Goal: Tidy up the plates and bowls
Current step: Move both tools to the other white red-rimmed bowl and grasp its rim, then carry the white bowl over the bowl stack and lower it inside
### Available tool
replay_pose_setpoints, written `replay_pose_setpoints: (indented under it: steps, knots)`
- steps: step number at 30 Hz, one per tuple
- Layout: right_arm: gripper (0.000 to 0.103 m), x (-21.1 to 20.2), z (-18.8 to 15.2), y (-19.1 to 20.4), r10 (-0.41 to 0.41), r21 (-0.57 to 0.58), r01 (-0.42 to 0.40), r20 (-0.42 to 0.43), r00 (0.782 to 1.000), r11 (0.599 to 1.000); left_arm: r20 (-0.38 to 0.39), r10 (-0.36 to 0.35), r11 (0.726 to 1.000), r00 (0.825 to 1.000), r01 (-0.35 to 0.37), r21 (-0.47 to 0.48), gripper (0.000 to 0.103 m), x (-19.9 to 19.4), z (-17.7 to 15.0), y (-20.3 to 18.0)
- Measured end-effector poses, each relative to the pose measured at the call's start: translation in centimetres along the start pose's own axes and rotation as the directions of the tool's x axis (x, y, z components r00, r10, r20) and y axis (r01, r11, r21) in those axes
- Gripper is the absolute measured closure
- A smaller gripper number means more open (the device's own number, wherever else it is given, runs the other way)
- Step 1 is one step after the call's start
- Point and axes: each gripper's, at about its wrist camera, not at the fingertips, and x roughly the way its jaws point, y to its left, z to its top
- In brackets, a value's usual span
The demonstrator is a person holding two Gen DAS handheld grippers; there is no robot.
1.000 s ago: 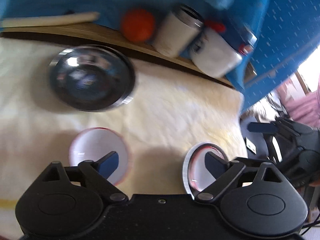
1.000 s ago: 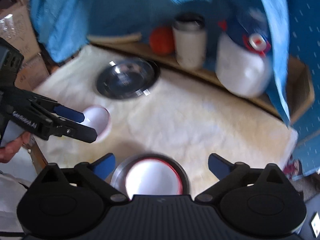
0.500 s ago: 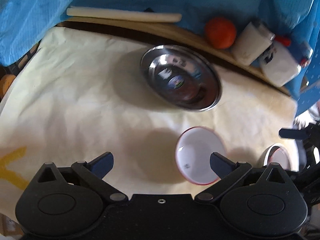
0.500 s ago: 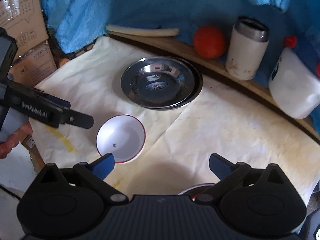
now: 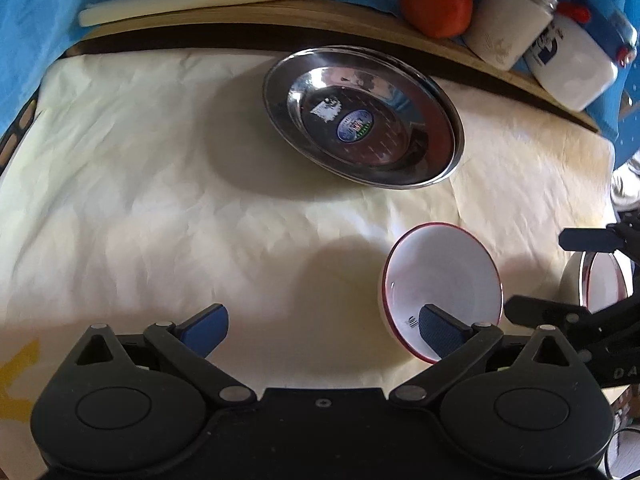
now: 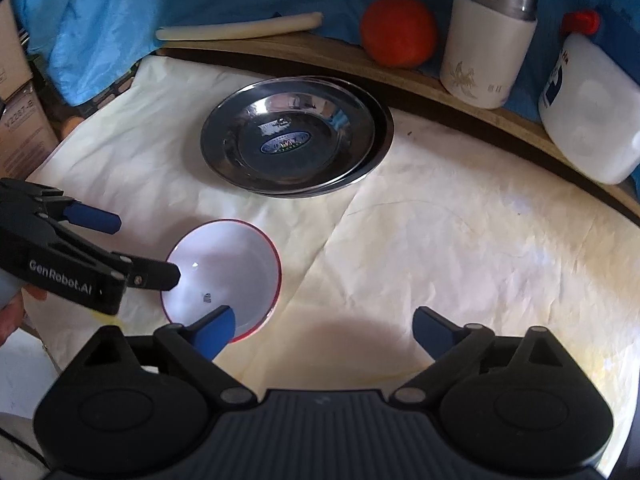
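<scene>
A white bowl with a red rim [image 5: 440, 280] [image 6: 224, 276] sits upright on the cream paper. My left gripper [image 5: 322, 330] [image 6: 146, 250] is open, its right finger over the bowl's near inside wall and its left finger far off over bare paper. My right gripper [image 6: 326, 326] [image 5: 538, 270] is wide and its jaws are closing; only paper shows between them, with the left finger over the bowl's near rim. Two stacked steel plates [image 5: 364, 116] [image 6: 296, 144] lie behind. A second red-rimmed bowl [image 5: 600, 284] shows at the right edge, half hidden by the right gripper.
A wooden ledge [image 6: 304, 44] along the back carries a pale roll [image 6: 240, 28], an orange ball [image 6: 398, 36], a white tumbler [image 6: 488, 40] and a white jug [image 6: 584, 120]. Blue cloth hangs behind. Cardboard boxes [image 6: 20, 120] stand at the left.
Both grippers have come lower and nearer the white bowl. The left gripper's finger now reaches over its rim. The second bowl has slipped under the right gripper's body, out of its view.
</scene>
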Motion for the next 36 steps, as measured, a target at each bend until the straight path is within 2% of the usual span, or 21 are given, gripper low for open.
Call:
replay_pose_setpoints:
  steps: [2,10,15,19,25,30,36]
  knots:
    - [0.016,0.4,0.0,0.2,0.004,0.002,-0.004,-0.009,1.000,1.000,-0.005,-0.004,1.000,1.000,0.004,0.015,0.004,0.2,0.1,-0.2]
    - [0.021,1.0,-0.2,0.5,0.022,0.018,-0.021,-0.033,0.999,1.000,-0.026,-0.011,0.999,1.000,0.012,0.052,0.010,0.5,-0.1,-0.8]
    - [0.031,1.2,-0.2,0.6,0.050,0.037,-0.049,-0.035,0.998,0.998,-0.030,-0.013,0.998,0.999,0.015,0.061,0.026,0.5,-0.3,-1.1]
    - [0.046,1.5,-0.2,0.8,0.081,0.051,-0.079,-0.037,0.996,0.996,-0.036,-0.037,0.998,0.999,0.039,0.051,0.038,0.5,-0.2,-1.3]
    - [0.069,1.9,-0.1,1.0,0.121,0.074,-0.117,-0.043,0.992,0.990,-0.043,-0.082,0.995,0.996,0.084,0.046,0.064,0.7,-0.1,-1.8]
    - [0.080,2.0,0.0,1.2,0.144,0.083,-0.140,-0.046,0.988,0.987,-0.050,-0.122,0.992,0.991,0.124,0.030,0.086,0.8,0.0,-2.1]
    - [0.085,2.2,-0.2,0.4,0.180,0.144,-0.173,-0.037,0.983,0.974,-0.049,-0.133,0.991,0.990,0.133,-0.007,0.088,0.9,0.1,-1.8]
